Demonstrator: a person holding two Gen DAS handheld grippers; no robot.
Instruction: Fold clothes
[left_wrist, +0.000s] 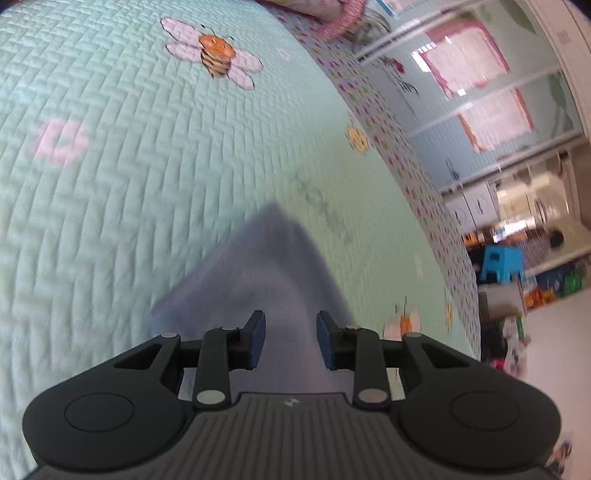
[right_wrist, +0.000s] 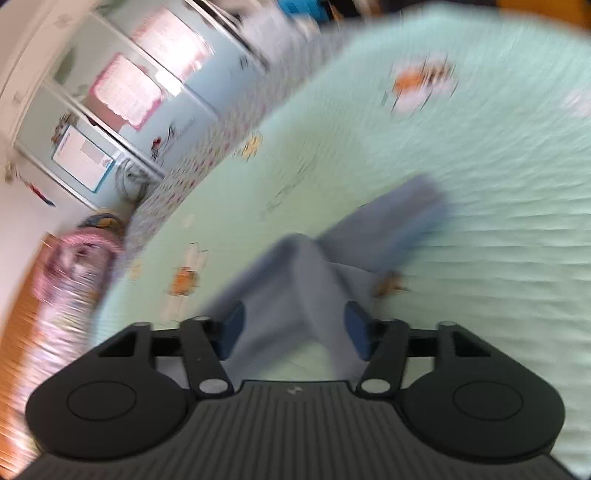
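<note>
A blue-grey garment (left_wrist: 255, 258) lies on the mint quilted bedspread (left_wrist: 129, 184), one corner pointing away from me. My left gripper (left_wrist: 291, 332) hovers over its near part, jaws apart, the cloth showing in the gap and no pad pressing on it. The right wrist view is blurred. In it the same garment (right_wrist: 306, 266) forms a raised fold, with a further part (right_wrist: 402, 214) stretching to the right on the bedspread (right_wrist: 480, 184). My right gripper (right_wrist: 293, 328) stands wide open above that fold, clear of the cloth.
The bed's dotted border (left_wrist: 388, 140) curves down the right side. Beyond it are wardrobe doors (left_wrist: 480, 92), a blue stool (left_wrist: 506, 262), floor clutter and a person (left_wrist: 546, 243). A pink patterned bundle (right_wrist: 70, 266) lies at the bed's left edge.
</note>
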